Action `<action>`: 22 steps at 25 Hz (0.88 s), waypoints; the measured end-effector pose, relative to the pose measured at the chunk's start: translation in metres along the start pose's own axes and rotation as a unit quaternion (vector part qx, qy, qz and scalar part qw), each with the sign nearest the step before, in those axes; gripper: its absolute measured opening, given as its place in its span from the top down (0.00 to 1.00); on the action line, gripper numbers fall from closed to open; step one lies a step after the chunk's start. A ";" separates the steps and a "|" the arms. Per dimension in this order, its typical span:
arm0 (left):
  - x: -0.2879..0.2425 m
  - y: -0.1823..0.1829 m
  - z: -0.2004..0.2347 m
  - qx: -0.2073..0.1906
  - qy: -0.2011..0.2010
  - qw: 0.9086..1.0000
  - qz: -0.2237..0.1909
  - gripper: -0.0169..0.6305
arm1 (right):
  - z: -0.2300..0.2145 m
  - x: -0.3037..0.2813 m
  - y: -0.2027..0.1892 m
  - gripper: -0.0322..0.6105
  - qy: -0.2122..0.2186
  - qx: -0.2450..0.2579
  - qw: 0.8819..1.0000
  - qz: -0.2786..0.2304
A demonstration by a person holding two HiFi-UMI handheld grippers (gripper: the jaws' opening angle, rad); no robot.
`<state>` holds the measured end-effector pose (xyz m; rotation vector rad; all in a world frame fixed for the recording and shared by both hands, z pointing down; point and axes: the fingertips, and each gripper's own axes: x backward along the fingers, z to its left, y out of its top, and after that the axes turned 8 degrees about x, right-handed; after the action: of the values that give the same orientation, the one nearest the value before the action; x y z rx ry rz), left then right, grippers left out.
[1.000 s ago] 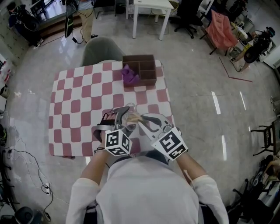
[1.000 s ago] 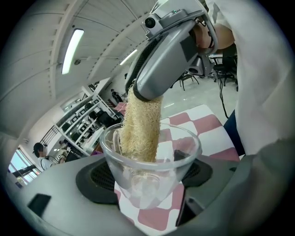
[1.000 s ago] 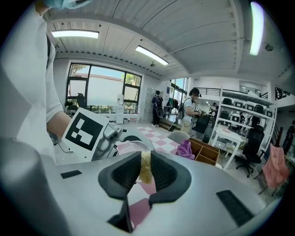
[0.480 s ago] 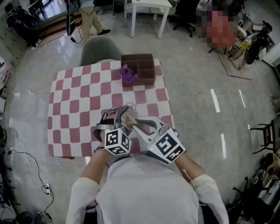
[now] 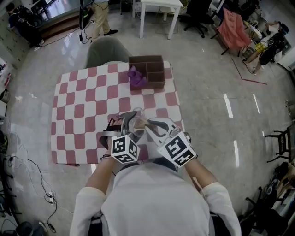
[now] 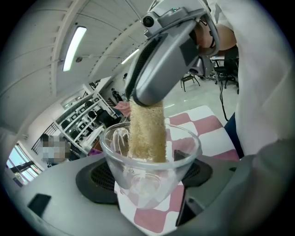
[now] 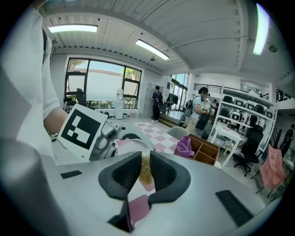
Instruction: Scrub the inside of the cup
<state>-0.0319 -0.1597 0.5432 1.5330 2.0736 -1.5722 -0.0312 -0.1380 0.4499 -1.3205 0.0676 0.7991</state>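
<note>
Over cloth [image 5: 83,110], cup [image 6: 138,184] in left gripper [image 5: 130,123], sponge [image 6: 147,133] inside

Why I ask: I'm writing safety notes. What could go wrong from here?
1. The tapered glass cup is clamped only by the left gripper; scrubbing pressure could lever it loose, and it may break.
2. The right gripper pinches just one end of the sponge, which could slip out inside the cup.

We see a glossy pale grey floor [image 5: 207,69], a white square table [image 5: 159,4], a grey rounded chair [image 5: 107,53], a broad window [image 7: 99,87] and long ceiling strip lights [image 7: 152,49].
</note>
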 end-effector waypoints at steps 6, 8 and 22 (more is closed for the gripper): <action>-0.001 -0.004 0.005 0.005 0.002 1.000 0.004 0.39 | 0.019 0.000 0.003 0.84 0.031 -0.016 0.999 -0.009; -0.002 -0.003 0.005 0.006 0.001 1.000 0.003 0.39 | 0.022 0.000 0.008 0.84 0.036 -0.021 0.999 -0.020; 0.001 -0.002 -0.004 0.018 -0.010 1.000 -0.004 0.39 | -0.008 0.008 0.012 0.84 -0.004 -0.054 0.997 -0.051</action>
<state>-0.0319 -0.1563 0.5458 1.5164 2.0556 -1.6299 -0.0289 -0.1411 0.4332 -1.4112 -0.0488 0.7290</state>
